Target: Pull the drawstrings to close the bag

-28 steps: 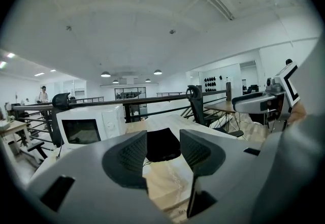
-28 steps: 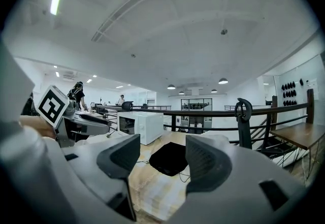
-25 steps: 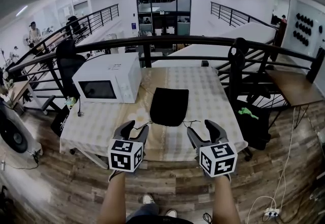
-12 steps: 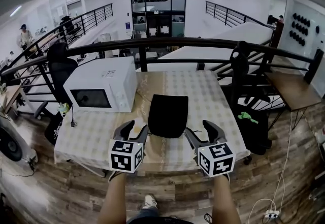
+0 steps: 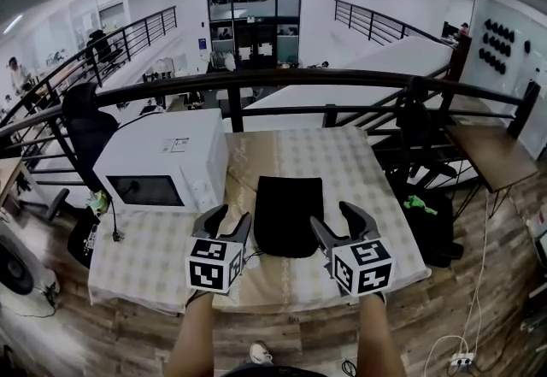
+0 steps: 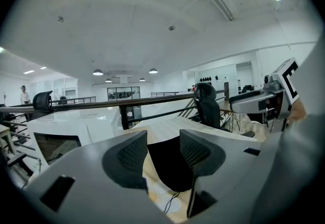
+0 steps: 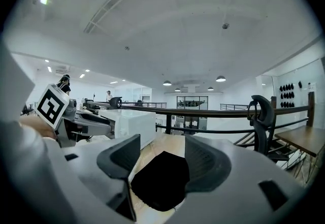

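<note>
The black bag is lying flat near the front middle of the checked table, with its mouth end seemingly facing the person. A thin drawstring is trailing loose off that near edge. Over the last second the person has been closing in: the bag is showing larger in the head view, and the two grippers, earlier short of it, are now flanking its near corners. The left gripper is hovering with jaws spread and nothing between them, and so is the right gripper. The pull is likely not yet begun, since the cords are lying slack.

A white microwave is sitting to the bag's left. A label on its top is showing, but its print is too small to read.
</note>
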Tool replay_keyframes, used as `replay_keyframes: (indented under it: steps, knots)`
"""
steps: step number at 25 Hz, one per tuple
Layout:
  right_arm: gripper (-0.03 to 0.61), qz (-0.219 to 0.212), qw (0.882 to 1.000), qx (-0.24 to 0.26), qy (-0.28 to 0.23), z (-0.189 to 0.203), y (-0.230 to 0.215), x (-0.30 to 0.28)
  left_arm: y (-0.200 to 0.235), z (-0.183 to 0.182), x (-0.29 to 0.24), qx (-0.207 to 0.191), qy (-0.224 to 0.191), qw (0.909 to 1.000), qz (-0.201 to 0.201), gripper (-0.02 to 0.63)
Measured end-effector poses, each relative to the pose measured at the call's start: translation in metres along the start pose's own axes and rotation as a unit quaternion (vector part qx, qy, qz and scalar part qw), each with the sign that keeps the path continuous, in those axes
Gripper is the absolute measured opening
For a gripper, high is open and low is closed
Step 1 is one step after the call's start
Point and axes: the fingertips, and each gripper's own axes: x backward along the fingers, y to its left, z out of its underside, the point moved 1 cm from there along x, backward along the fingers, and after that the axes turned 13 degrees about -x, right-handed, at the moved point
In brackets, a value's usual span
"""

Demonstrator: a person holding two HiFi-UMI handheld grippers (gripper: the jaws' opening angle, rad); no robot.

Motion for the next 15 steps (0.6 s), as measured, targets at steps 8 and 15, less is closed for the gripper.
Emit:
replay_keyframes:
  steps: [8,15]
  knots:
    - [0.262,0.021,1.0,0.002,0.0,-0.013,0.006,-0.047,0.035,0.0,-0.038,-0.002,-0.008,0.9995,0.029,0.206]
    - [0.262,0.043,0.999,0.009,0.0,-0.021,0.009,-0.072,0.051,0.004,-0.061,-0.003,-0.015,0.9985,0.053,0.206]
